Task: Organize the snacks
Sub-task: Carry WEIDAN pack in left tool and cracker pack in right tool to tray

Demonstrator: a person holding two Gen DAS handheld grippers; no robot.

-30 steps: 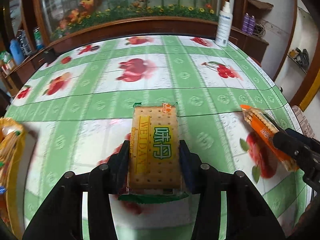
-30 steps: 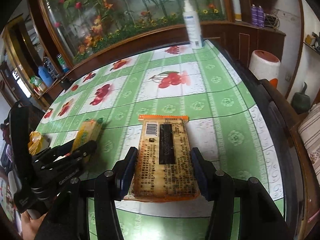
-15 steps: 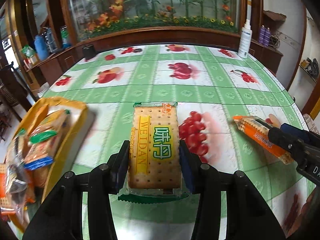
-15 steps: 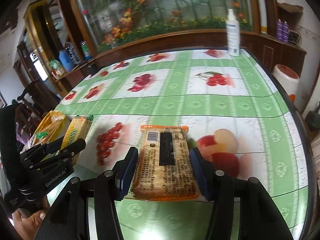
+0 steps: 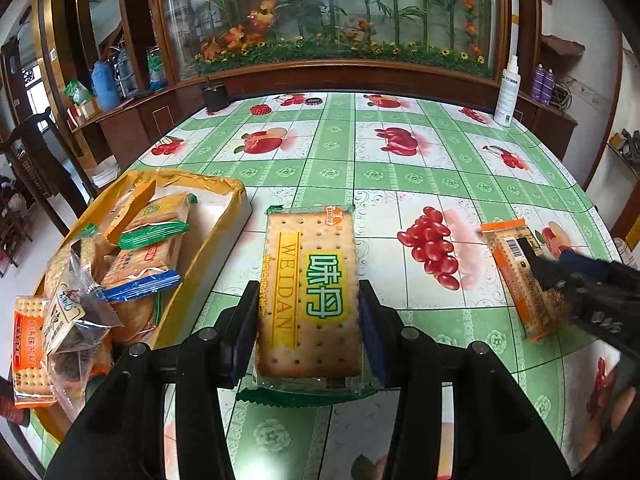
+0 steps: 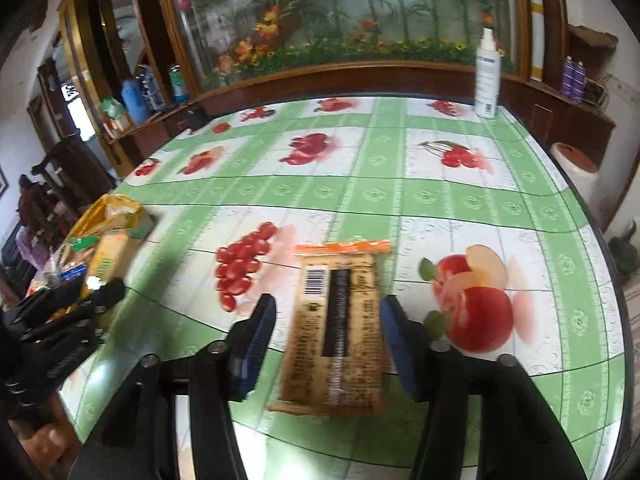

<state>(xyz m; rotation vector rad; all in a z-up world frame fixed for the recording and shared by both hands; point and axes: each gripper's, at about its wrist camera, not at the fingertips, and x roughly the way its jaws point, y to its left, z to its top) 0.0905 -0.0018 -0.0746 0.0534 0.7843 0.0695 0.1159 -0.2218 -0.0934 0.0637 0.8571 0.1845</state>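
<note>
While the green cracker packet [image 5: 310,294] is pinched across its long edges by the left claw [image 5: 308,328] above the tabletop [image 5: 400,176], the orange cracker packet [image 6: 336,332] lies between the pads of the right claw [image 6: 328,340], whose jaws have just been opening and are seen spread clear of it. Both packets are judged light, stiff but brittle, in slippery film; edge grips with modest pressure are advised. The yellow bag [image 5: 224,216] of snacks lies left.
</note>
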